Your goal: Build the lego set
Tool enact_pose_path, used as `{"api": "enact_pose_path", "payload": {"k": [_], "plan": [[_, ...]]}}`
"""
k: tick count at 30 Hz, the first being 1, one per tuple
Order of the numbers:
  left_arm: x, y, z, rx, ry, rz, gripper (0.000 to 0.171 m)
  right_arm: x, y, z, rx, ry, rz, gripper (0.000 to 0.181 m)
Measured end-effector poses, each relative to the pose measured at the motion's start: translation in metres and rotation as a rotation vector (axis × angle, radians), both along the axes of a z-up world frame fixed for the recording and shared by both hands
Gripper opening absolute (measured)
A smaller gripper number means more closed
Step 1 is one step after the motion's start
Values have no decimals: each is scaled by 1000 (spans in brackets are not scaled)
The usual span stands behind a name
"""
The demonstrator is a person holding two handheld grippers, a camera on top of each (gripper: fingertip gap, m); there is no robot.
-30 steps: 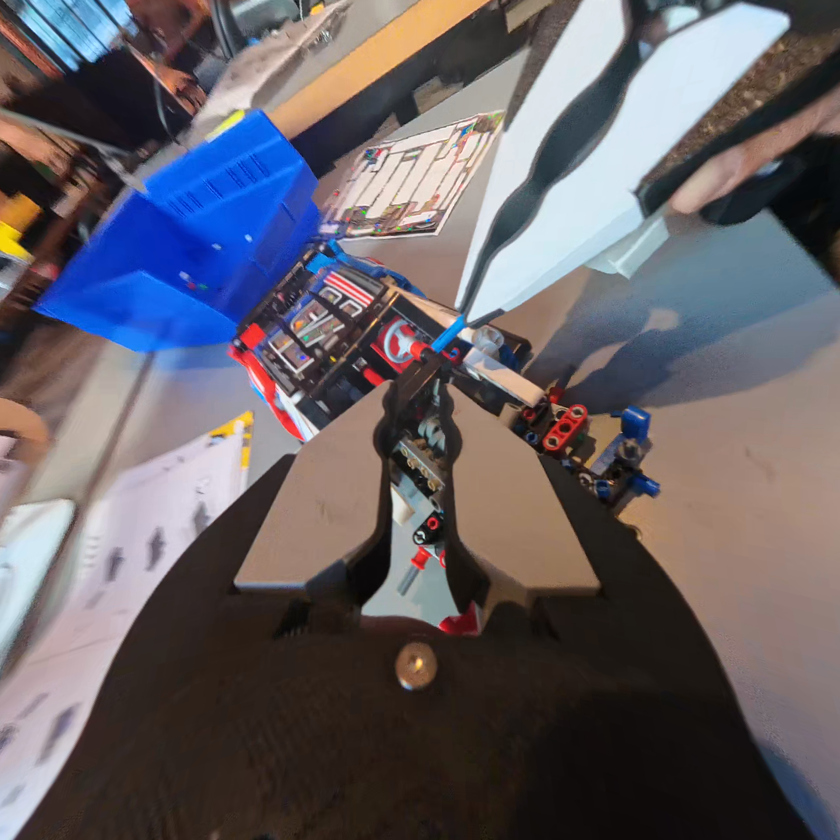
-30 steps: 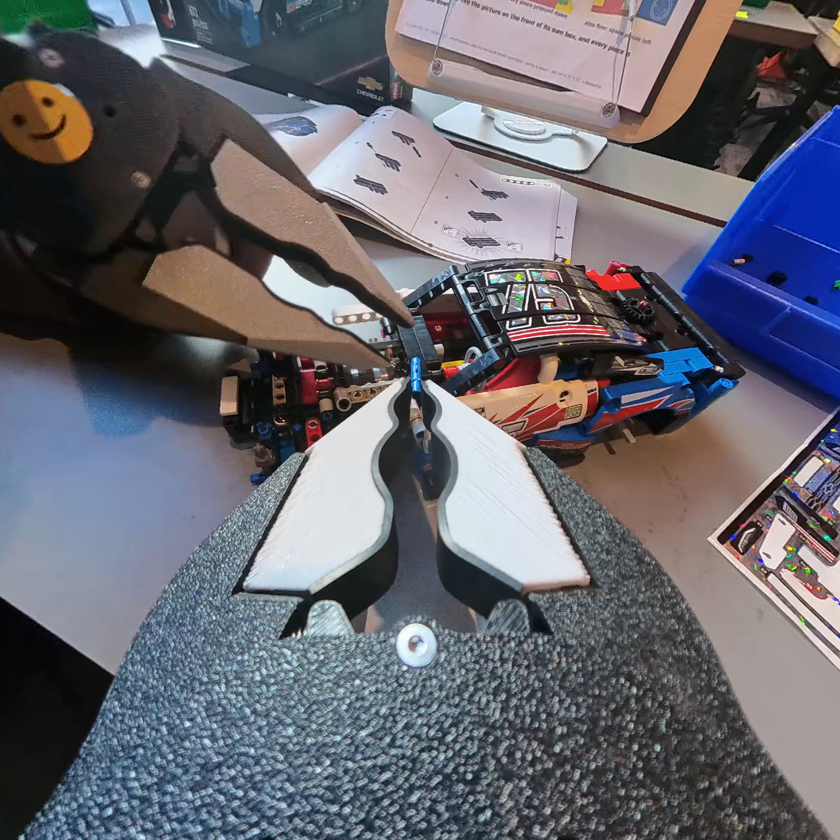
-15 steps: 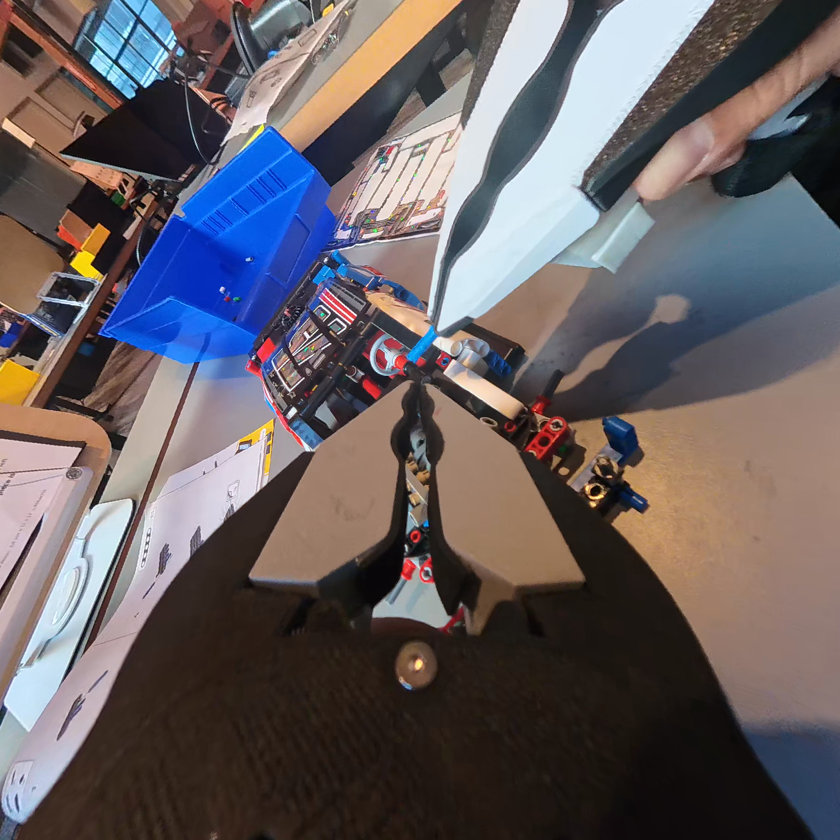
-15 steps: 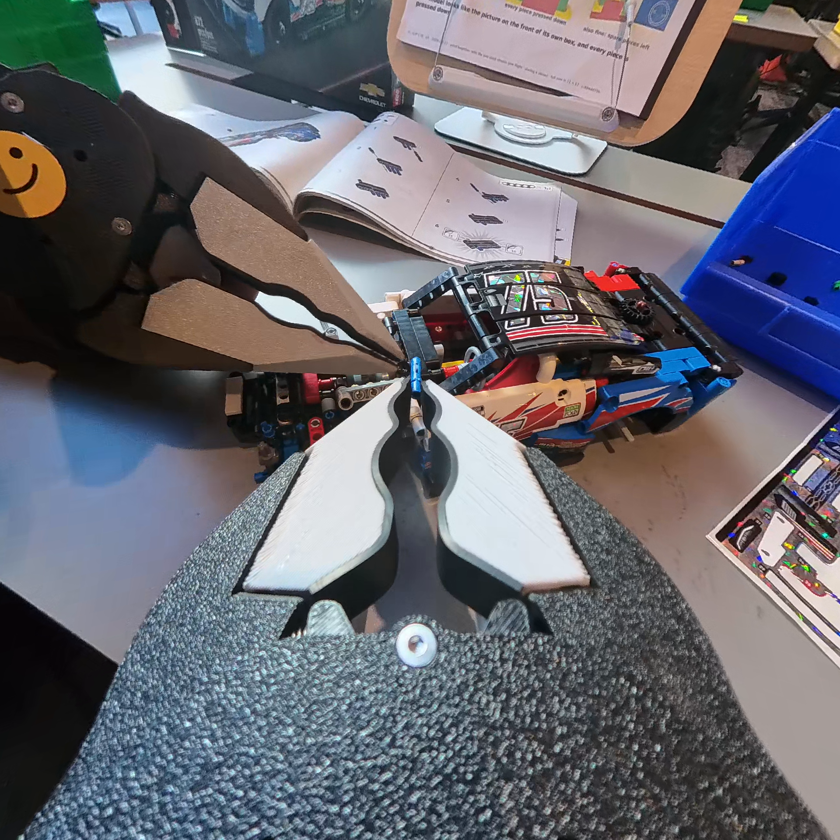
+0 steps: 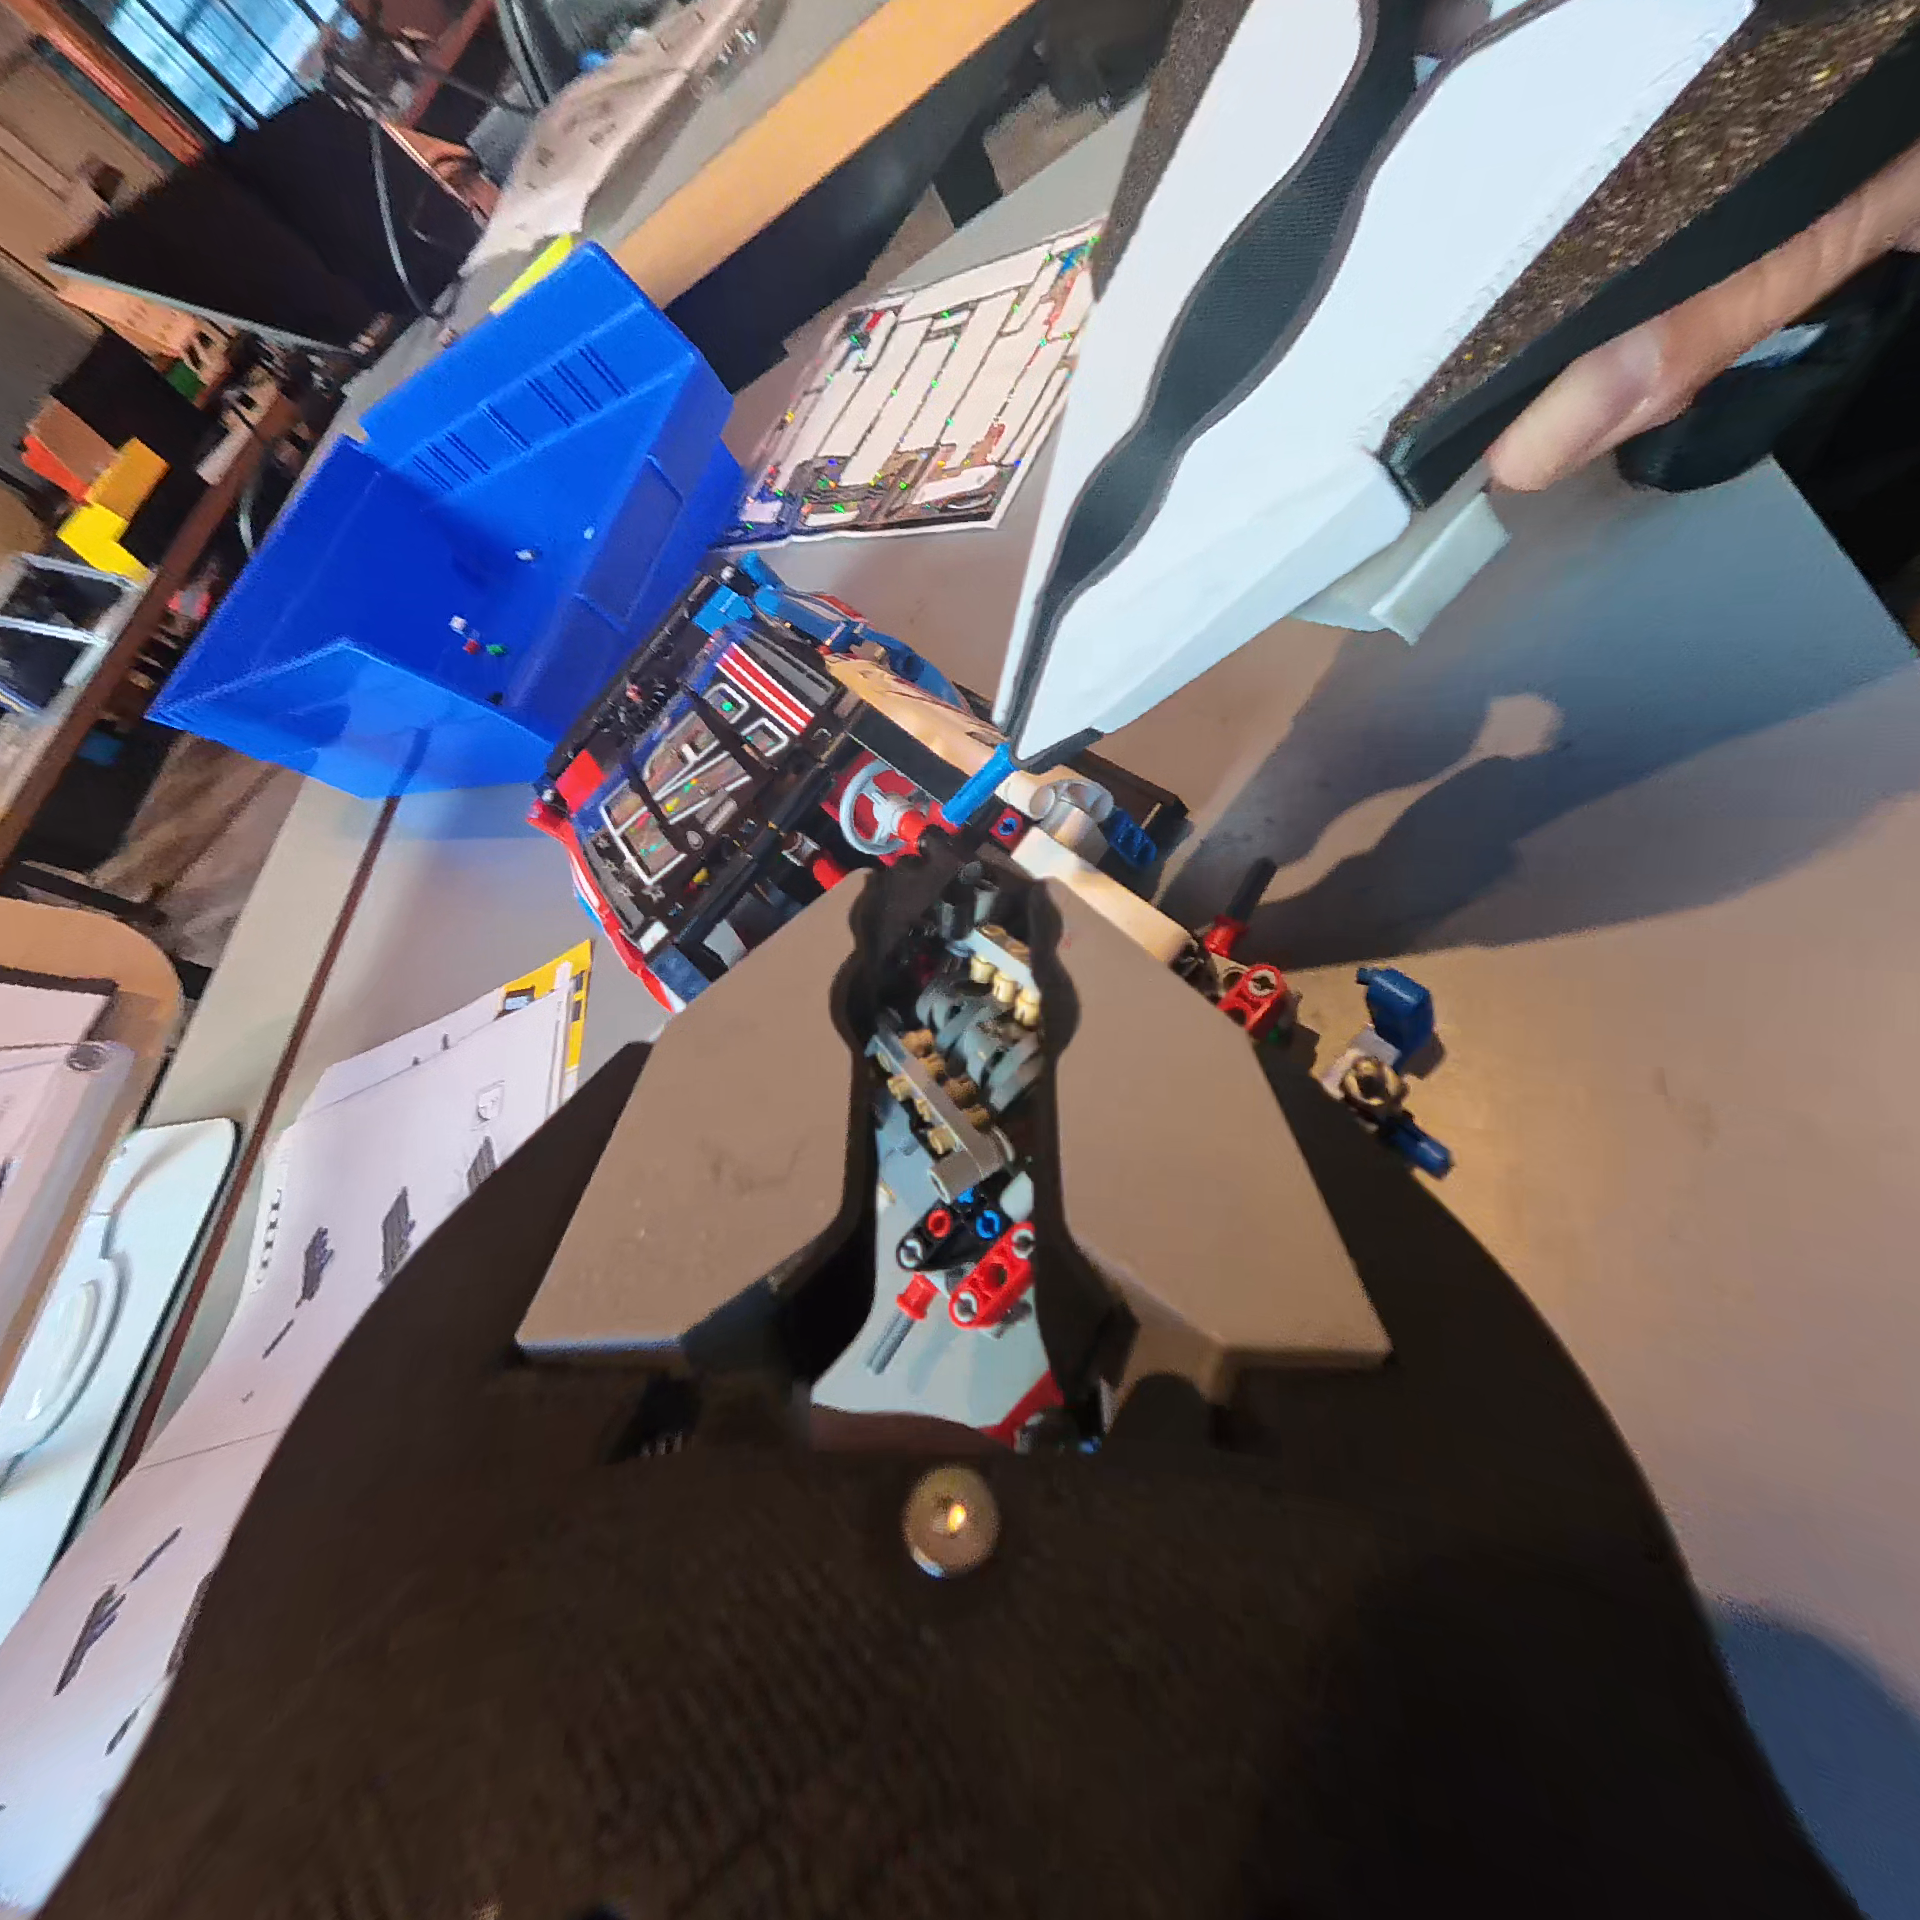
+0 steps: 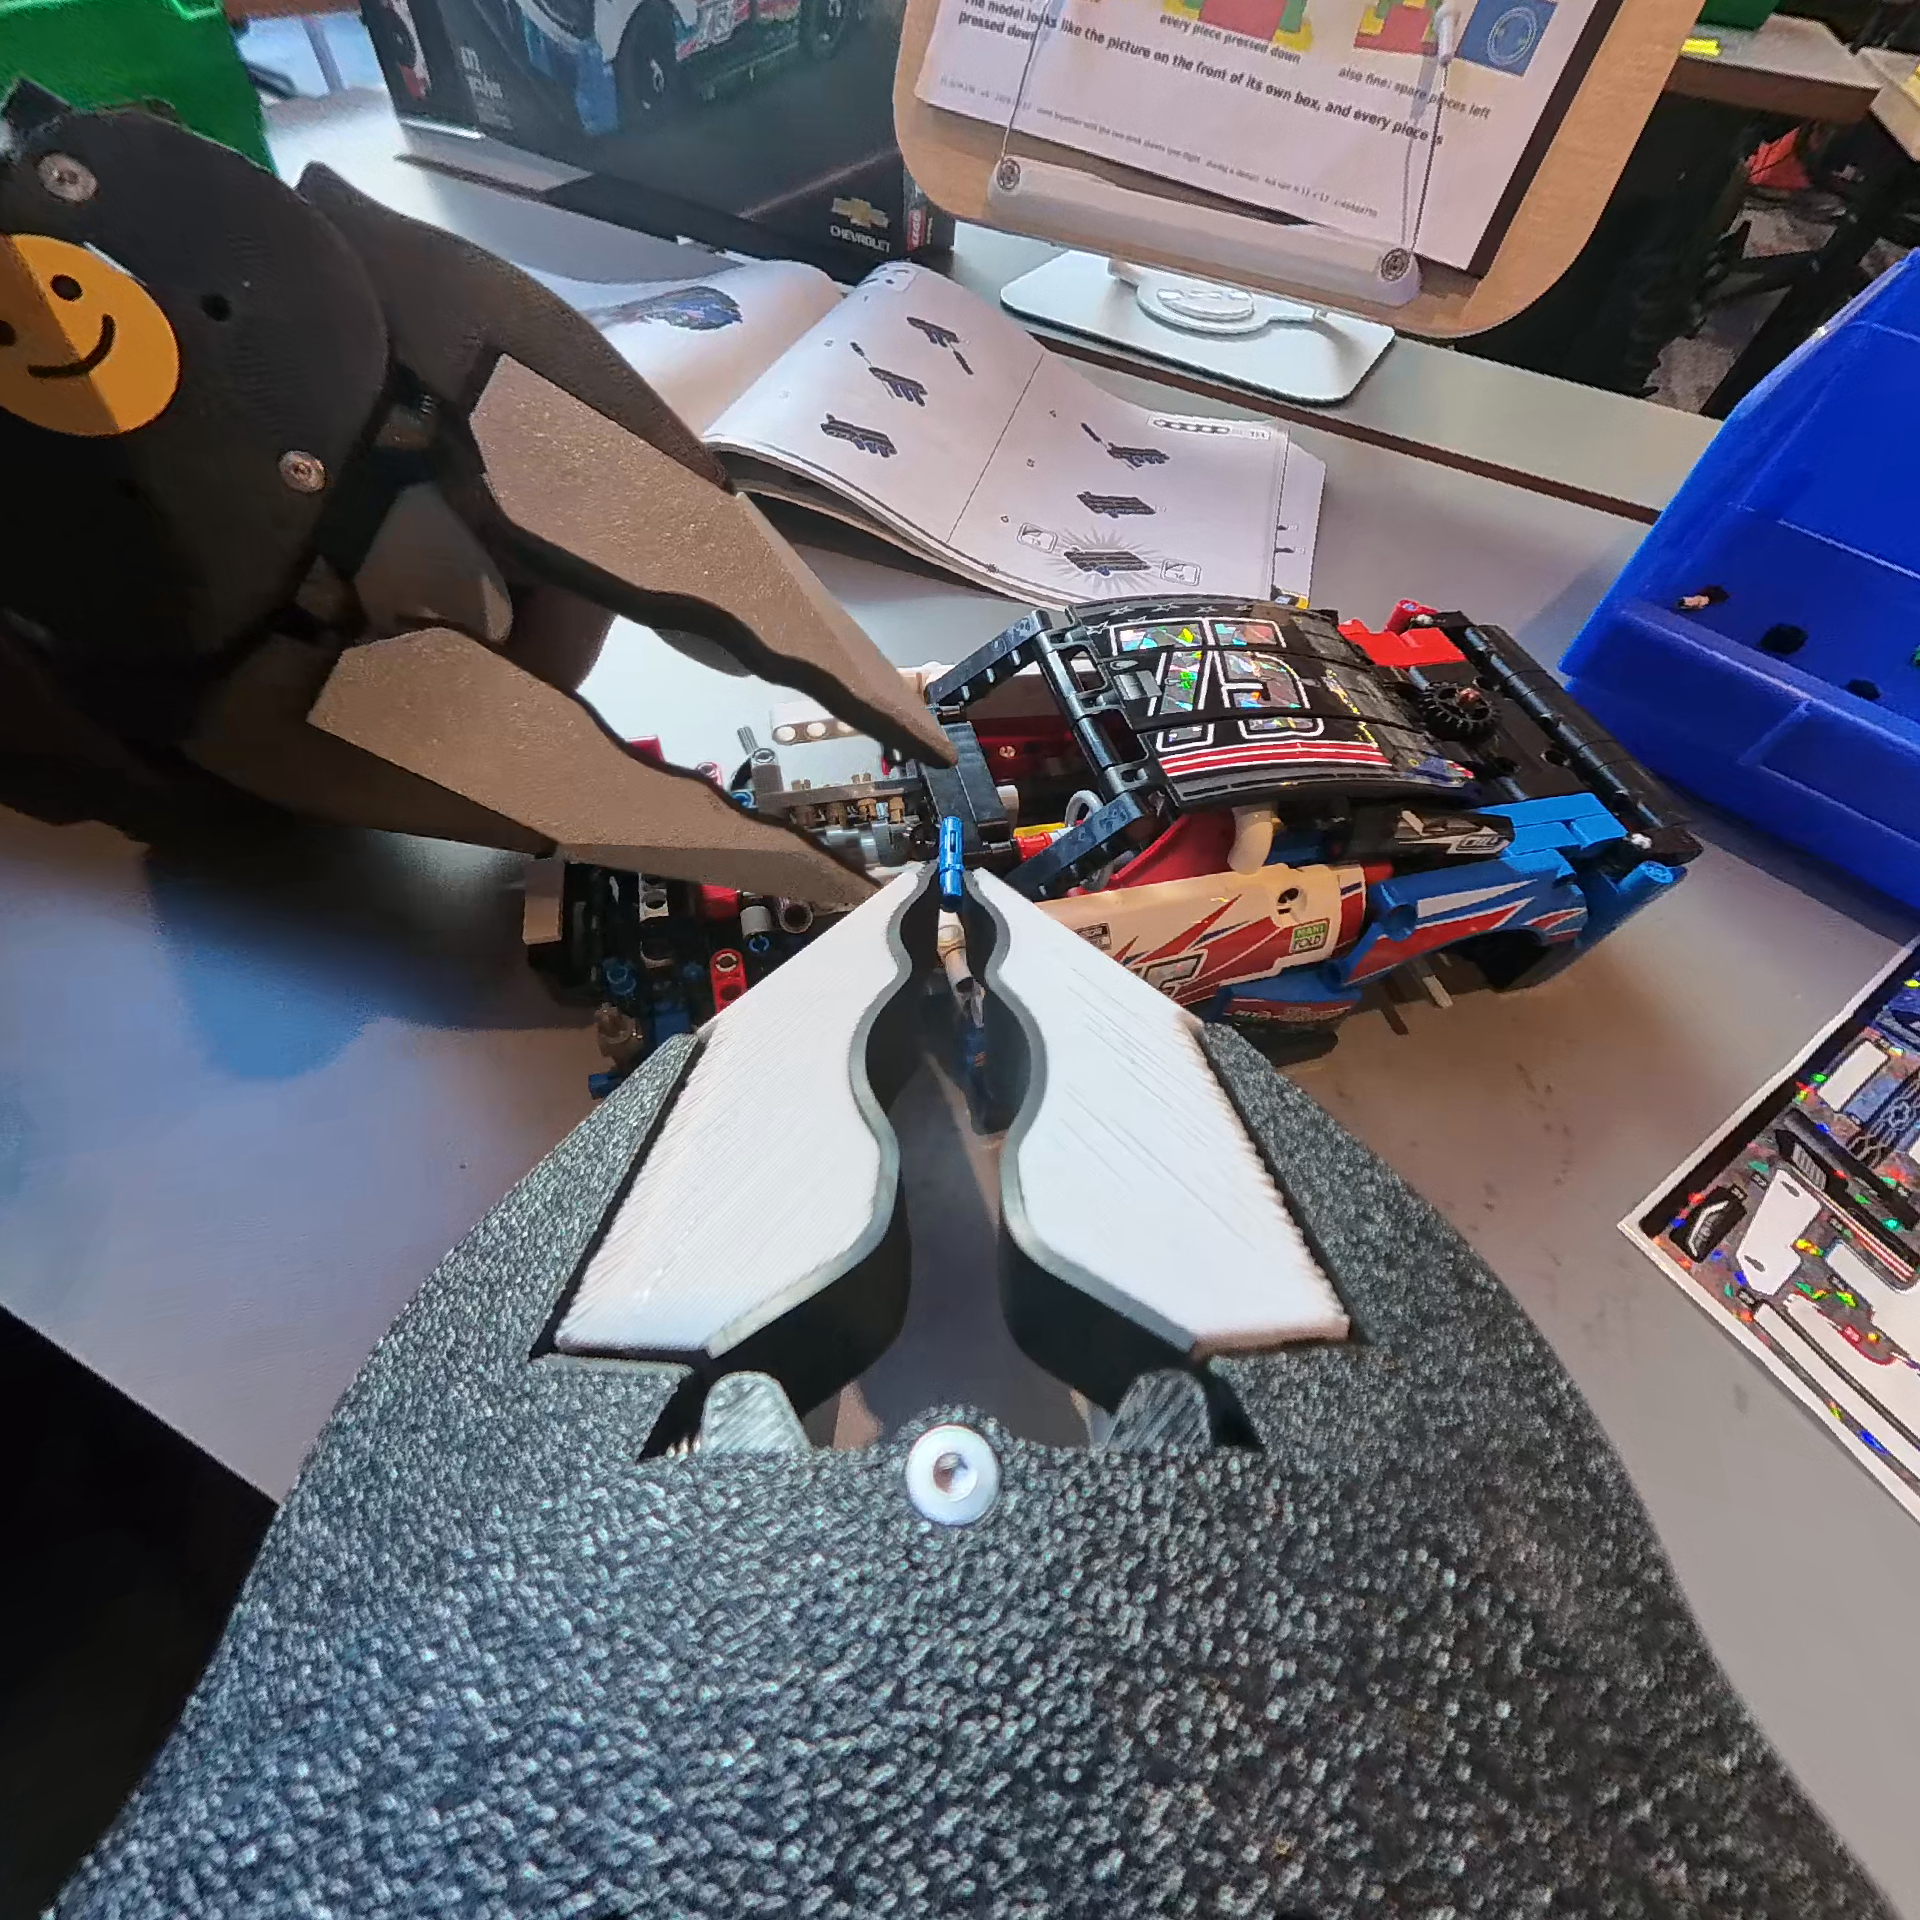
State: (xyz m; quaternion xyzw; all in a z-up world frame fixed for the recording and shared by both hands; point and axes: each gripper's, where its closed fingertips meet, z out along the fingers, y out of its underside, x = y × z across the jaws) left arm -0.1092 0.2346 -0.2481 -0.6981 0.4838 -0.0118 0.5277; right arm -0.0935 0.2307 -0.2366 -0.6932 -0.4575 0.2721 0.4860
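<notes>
The part-built lego car [image 6: 1299, 831], black roof with blue, red and white sides, lies on the grey table; it also shows in the left wrist view [image 5: 727, 769]. My right gripper [image 6: 948, 883], with white fingers, is shut on a small blue pin [image 6: 951, 862] and holds it at the open cockpit, by the red piece beside the steering wheel [image 5: 878, 810]. My left gripper [image 5: 951, 883], with dark grey fingers, is part open. Its tips straddle a black block [image 6: 971, 779] at the cockpit's front, over the grey engine parts [image 5: 966, 1049]. I cannot tell whether they press on it.
A blue bin [image 6: 1766, 623] stands beyond the car's rear. An open instruction booklet [image 6: 987, 436], a paper stand [image 6: 1195, 312] and the set's box [image 6: 644, 94] lie behind. A sticker sheet [image 6: 1818, 1226] is at the right. Loose parts [image 5: 1382, 1039] sit by the car's front. Both grippers' tips are close together, under 4 cm apart.
My left gripper's jaws had nearly closed half a second ago and have spread again at the black block. My right gripper keeps the blue pin at the same spot.
</notes>
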Motion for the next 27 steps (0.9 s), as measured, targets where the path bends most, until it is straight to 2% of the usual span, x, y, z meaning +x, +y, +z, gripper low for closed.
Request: {"api": "enact_pose_path", "payload": {"k": [3,6,13,16,19,22,25,27], "plan": [[-3,0,-8,-114,25,15,29,0,0,1,-5,7,0,4],[-4,2,-8,-154,-7,16,20,0,0,1,-6,11,0,4],[-1,3,-6,-33,43,14,4,-2,-1,1,-4,9,2,4],[-1,2,-5,36,80,14,3,-1,0,0,-6,4,-2,4],[0,2,-5,36,69,18,3,0,1,1,-4,-4,-3,4],[0,2,-3,-60,-59,32,0,-1,0,-1,-6,-28,9,5],[5,-3,-7,-302,-284,0,0,-2,-1,-3,-20,-32,15,4],[1,-2,-13,-337,-266,14,0,-2,-1,-3,-18,-35,14,4]]}}
